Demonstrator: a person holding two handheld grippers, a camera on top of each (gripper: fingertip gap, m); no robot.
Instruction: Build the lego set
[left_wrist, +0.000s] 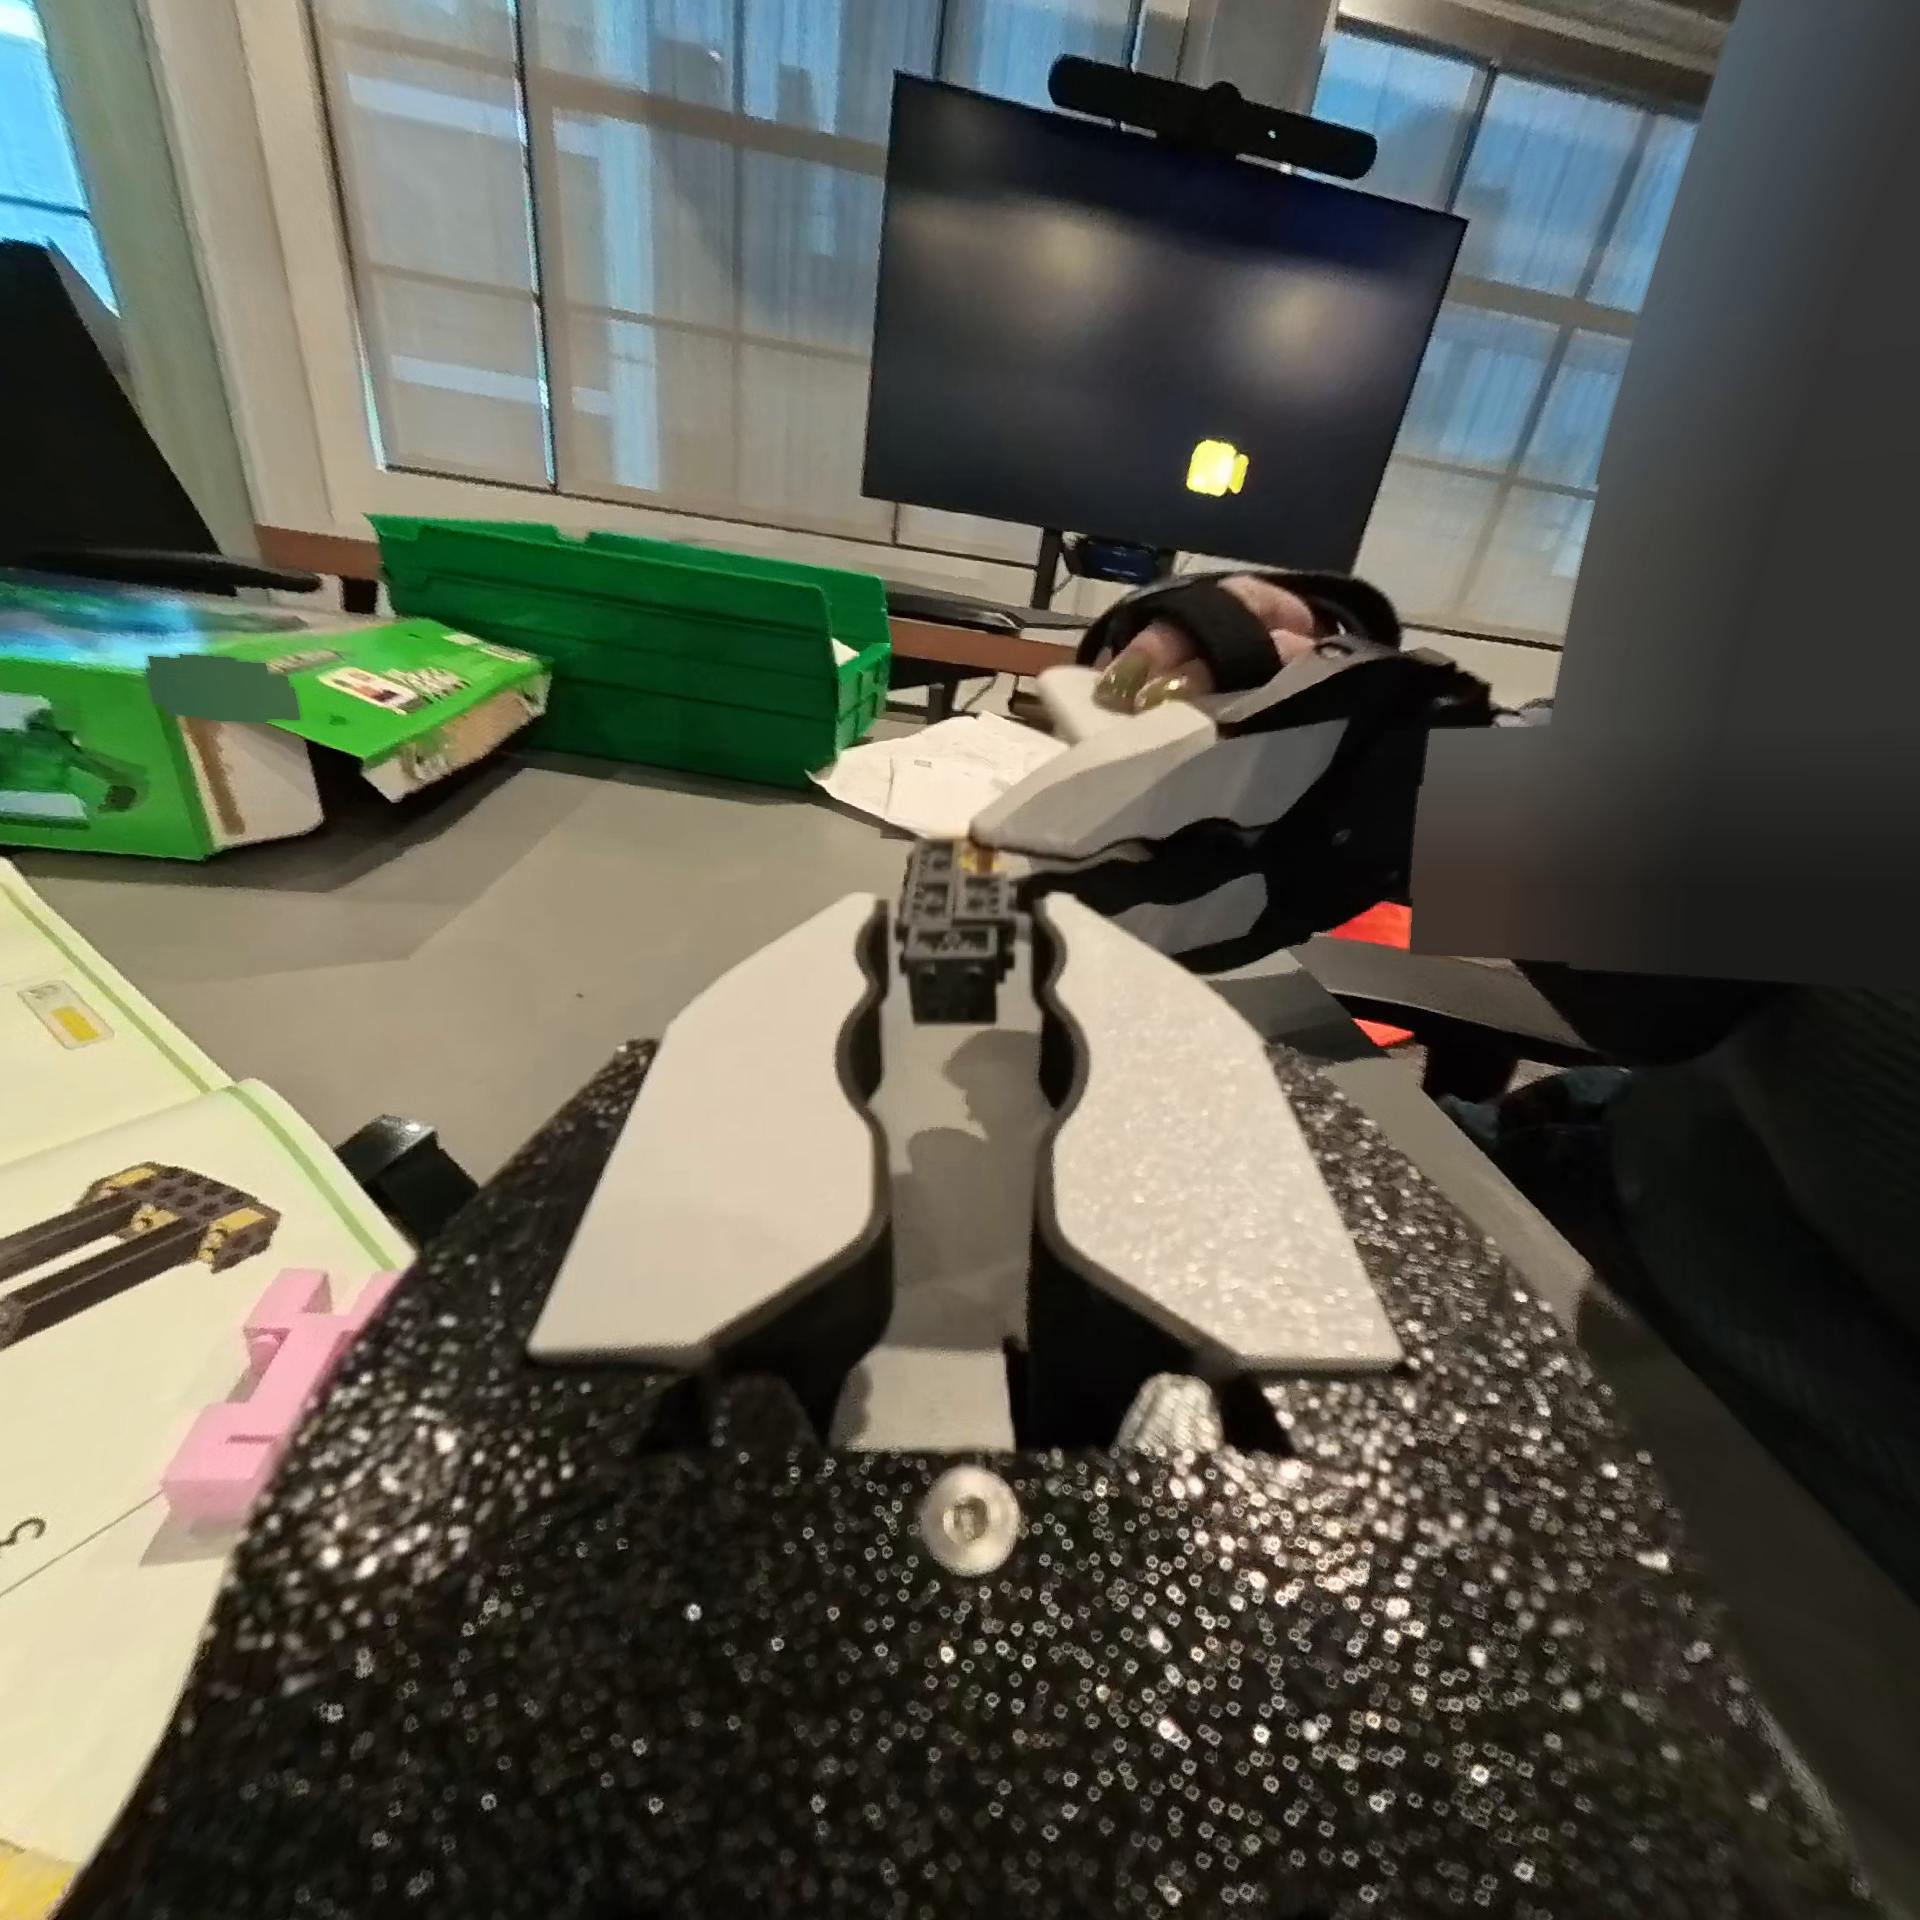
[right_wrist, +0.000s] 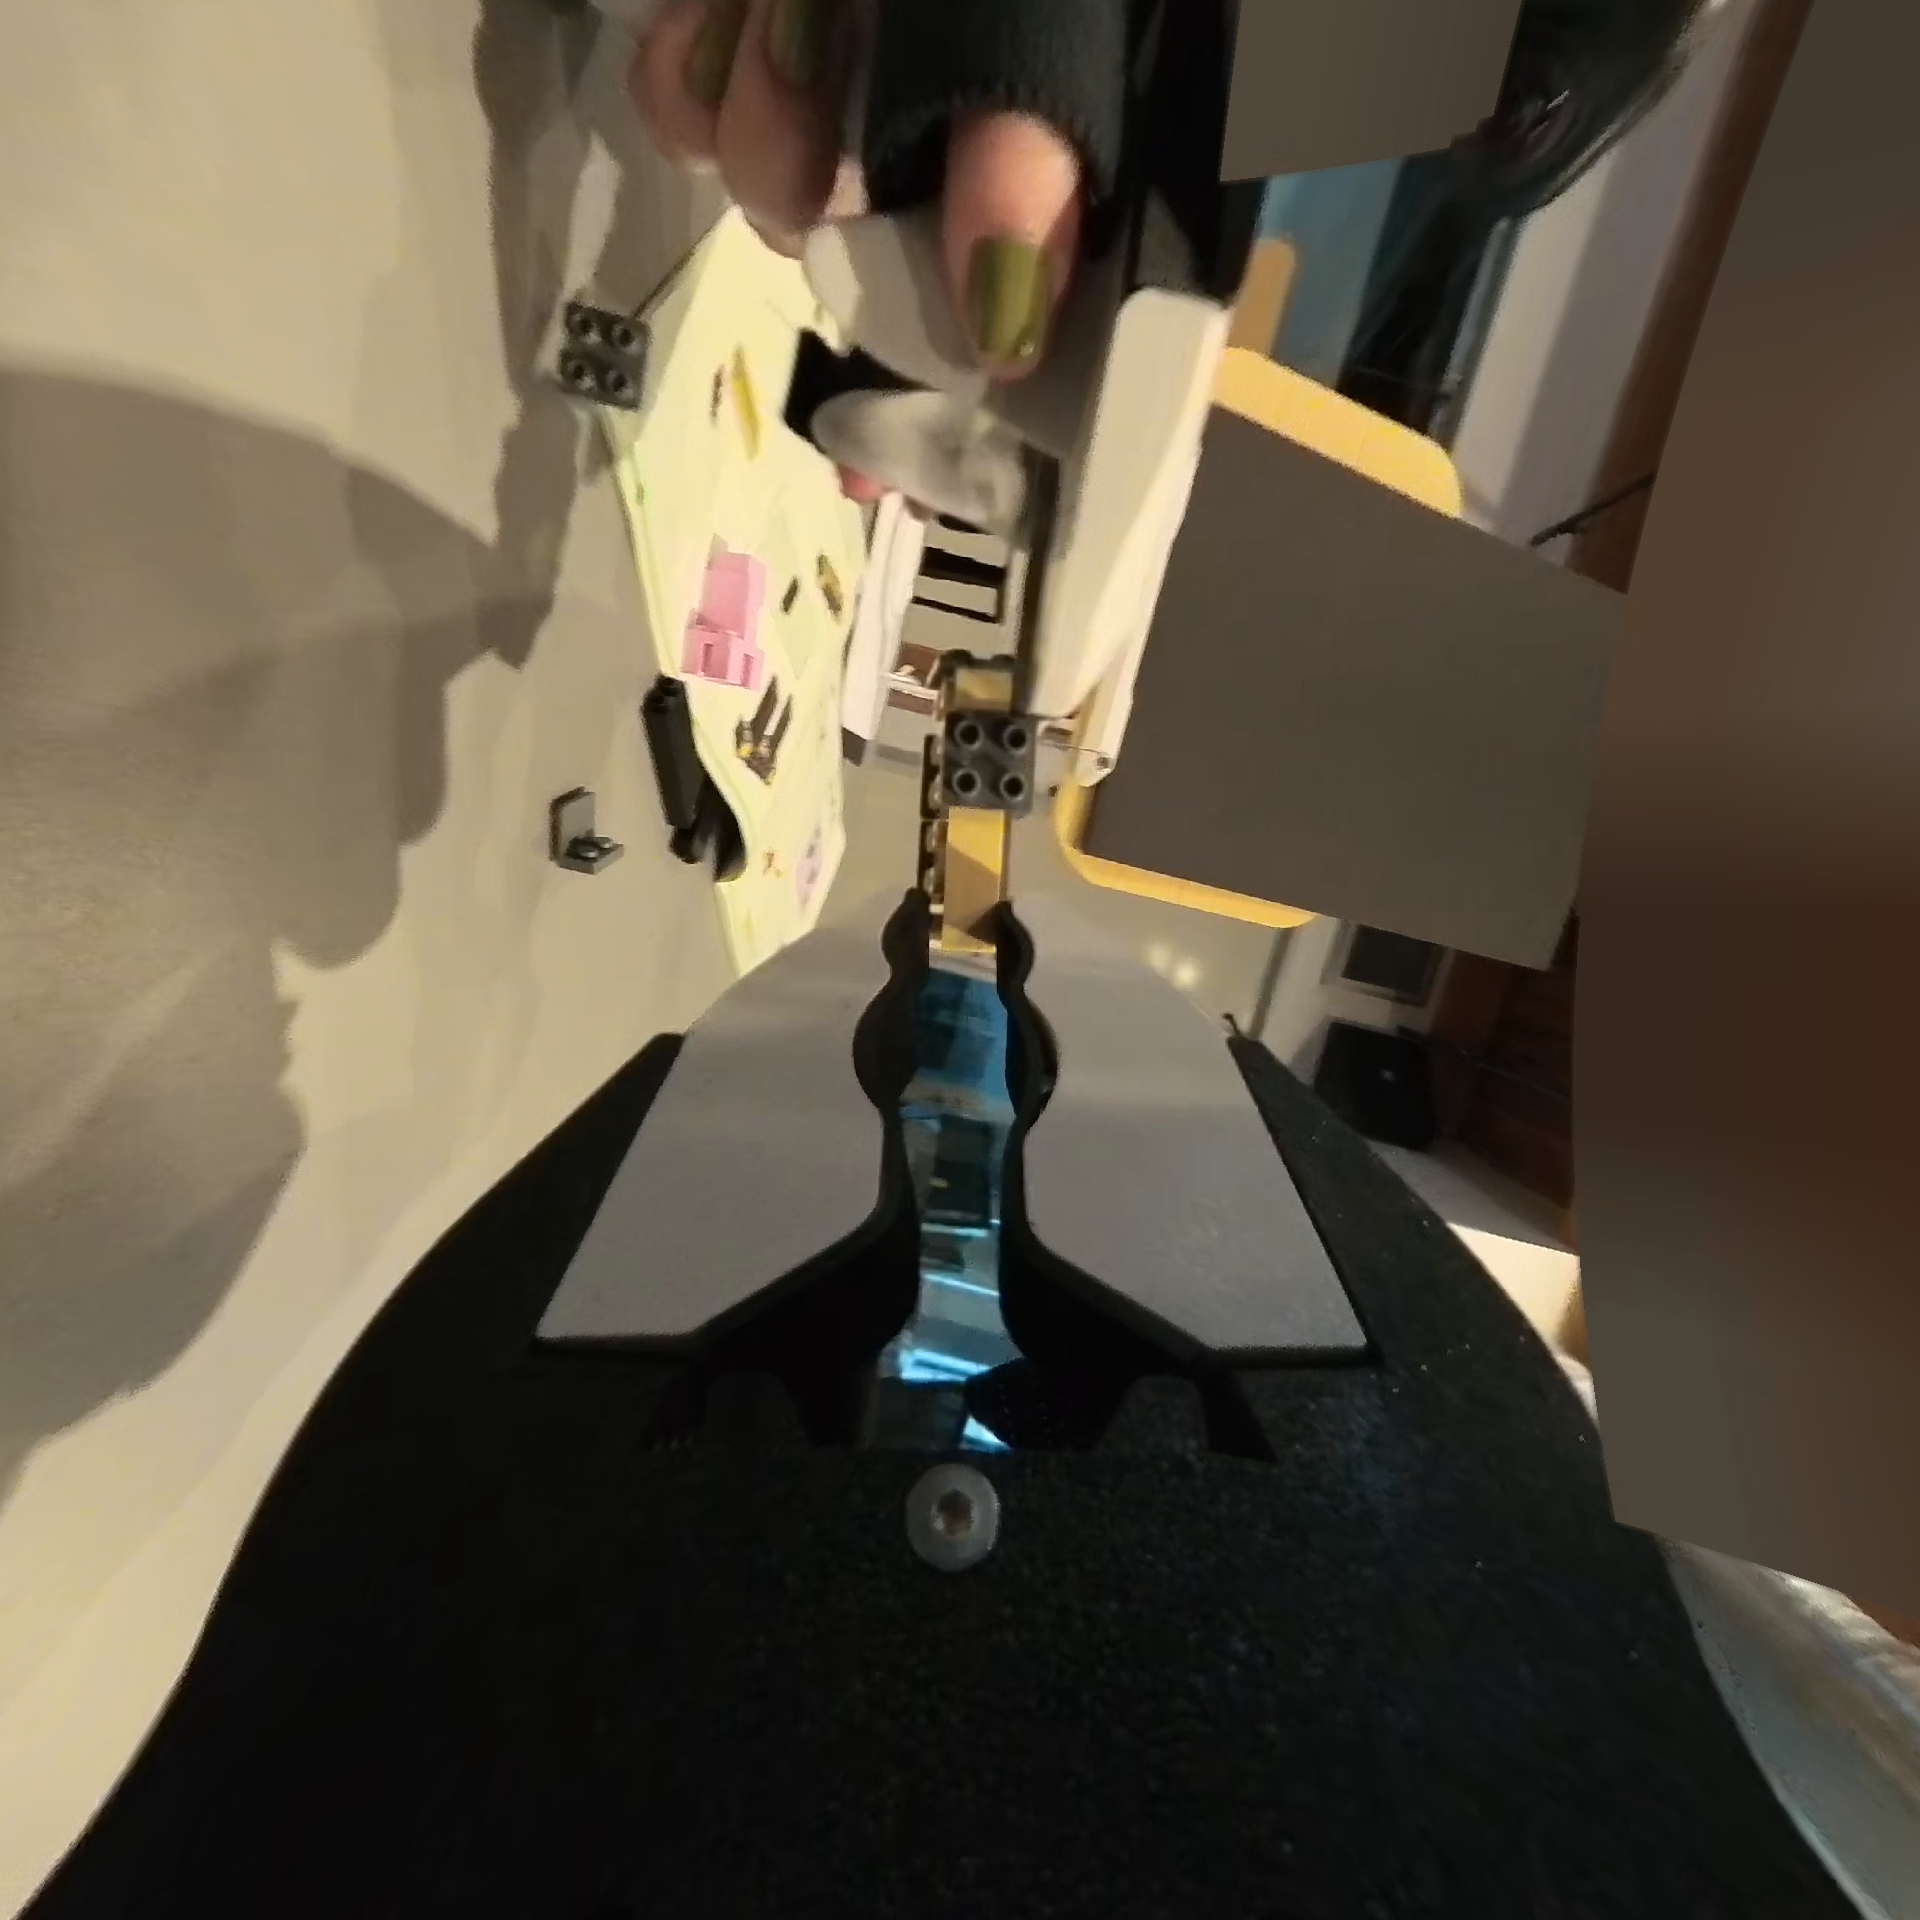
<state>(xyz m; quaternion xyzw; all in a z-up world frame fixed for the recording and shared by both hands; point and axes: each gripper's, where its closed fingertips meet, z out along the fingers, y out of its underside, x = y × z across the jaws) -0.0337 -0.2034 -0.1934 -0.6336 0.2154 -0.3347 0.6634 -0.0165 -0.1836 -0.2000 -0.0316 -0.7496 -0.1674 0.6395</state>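
Observation:
My left gripper (left_wrist: 954, 920) is shut on a small black lego assembly (left_wrist: 951, 935) and holds it above the grey table. My right gripper (left_wrist: 992, 836) comes in from the right, its tips touching the far top of the assembly, with a small gold piece (left_wrist: 977, 858) between them. In the right wrist view my right gripper (right_wrist: 961, 923) is shut on the gold piece (right_wrist: 977, 883), which meets a black studded brick (right_wrist: 987, 764) of the assembly. The left gripper's finger (right_wrist: 1101, 582) shows behind it, with a hand in a black glove.
An open instruction booklet (left_wrist: 114, 1164) with a pink lego build (left_wrist: 281, 1392) on it lies at the left. A green lego box (left_wrist: 208, 727), a green bin (left_wrist: 644, 644) and papers (left_wrist: 935, 769) sit behind. Loose black pieces (right_wrist: 675, 769) lie beside the booklet (right_wrist: 727, 488).

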